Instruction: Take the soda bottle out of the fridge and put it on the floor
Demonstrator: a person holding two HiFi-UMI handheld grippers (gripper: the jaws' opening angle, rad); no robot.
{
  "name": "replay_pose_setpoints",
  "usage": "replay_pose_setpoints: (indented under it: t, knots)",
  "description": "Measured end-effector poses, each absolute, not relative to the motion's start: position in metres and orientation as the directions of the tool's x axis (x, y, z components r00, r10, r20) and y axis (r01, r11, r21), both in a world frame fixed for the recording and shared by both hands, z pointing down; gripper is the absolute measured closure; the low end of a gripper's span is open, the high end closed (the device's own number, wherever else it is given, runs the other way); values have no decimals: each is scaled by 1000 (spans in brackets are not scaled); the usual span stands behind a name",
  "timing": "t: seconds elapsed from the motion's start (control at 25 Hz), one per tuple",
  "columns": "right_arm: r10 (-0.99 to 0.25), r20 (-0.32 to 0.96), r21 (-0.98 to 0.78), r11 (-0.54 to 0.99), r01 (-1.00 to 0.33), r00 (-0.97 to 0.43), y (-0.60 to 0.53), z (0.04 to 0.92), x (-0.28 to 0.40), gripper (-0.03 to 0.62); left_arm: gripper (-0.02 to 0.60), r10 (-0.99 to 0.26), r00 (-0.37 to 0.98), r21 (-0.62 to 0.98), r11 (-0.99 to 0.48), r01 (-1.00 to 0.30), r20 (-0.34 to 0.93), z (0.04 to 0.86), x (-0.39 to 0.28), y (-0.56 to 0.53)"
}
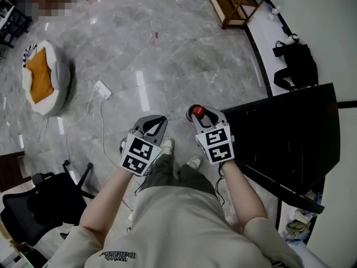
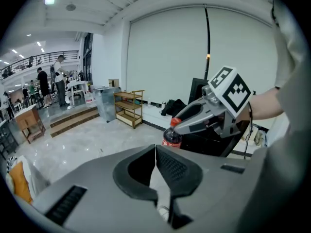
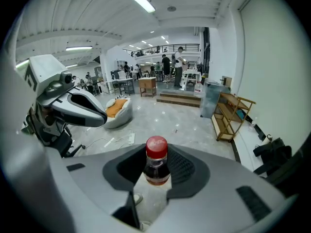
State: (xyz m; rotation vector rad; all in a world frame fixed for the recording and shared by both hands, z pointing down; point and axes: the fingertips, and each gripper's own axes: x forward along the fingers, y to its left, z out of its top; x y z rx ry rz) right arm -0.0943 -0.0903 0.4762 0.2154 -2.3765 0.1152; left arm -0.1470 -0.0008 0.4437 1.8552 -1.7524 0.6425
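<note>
The right gripper [image 3: 156,155] grasped the bottle [image 3: 156,168] by the neck; the left gripper [image 2: 155,149], at its nine o'clock, was clenched empty.

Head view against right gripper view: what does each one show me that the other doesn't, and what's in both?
Only the head view: the marker cube on the right gripper and the forearm behind it.

Only the right gripper view: the jaws closed on the neck of the soda bottle, the dark drink below its red cap, and people on a raised platform far back.

Both: the red cap, the left gripper, the orange-cushioned beanbag, the wooden shelf and the black bag.
</note>
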Motion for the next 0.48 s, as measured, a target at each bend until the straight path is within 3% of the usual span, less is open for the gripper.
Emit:
replay_pose_setpoints:
  t: [0.48]
  knots:
    - [-71, 741, -46, 987, -156, -668, -106, 565, -153, 484, 574, -683, 70, 69, -28, -997, 727, 541, -204, -23]
